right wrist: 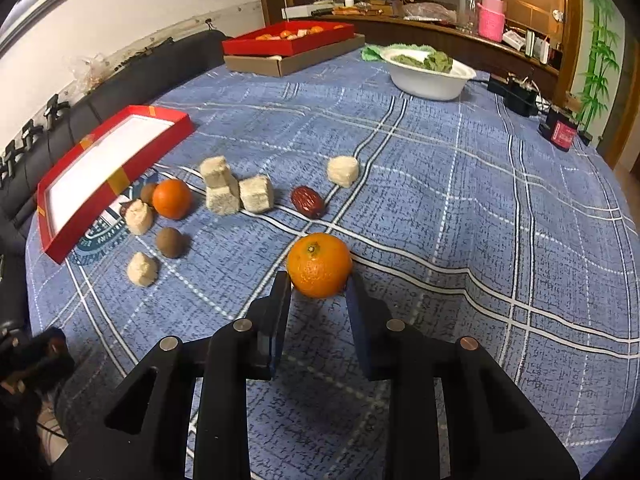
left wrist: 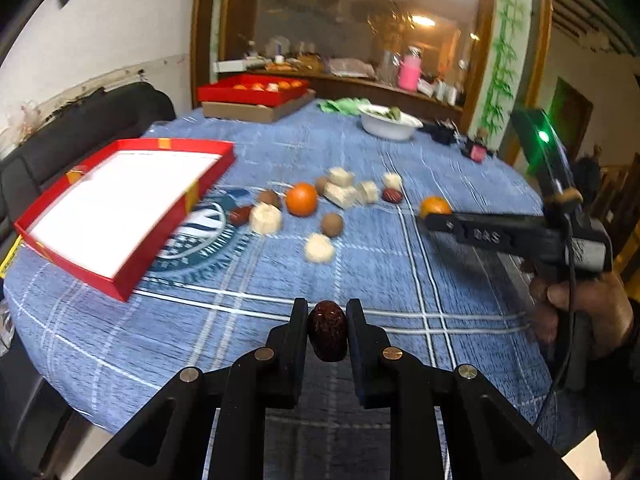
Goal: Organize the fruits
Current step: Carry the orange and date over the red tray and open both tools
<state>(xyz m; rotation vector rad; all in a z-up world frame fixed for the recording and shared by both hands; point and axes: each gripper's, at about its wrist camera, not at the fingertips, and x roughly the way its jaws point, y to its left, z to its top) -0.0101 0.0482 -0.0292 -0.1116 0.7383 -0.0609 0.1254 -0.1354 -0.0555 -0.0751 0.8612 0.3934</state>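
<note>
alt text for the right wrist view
The right gripper clamps an orange on a blue plaid tablecloth. Beyond it lie pale cake cubes, a red date, another orange and an empty red box.

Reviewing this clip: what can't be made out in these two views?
- Red box, left wrist view: motion blur hides any contents.
- Far red tray, both views: its fruits too small to count.
- White bowl: greens unidentifiable.
- Orange in right gripper: underside hidden, so table contact unclear.
</note>
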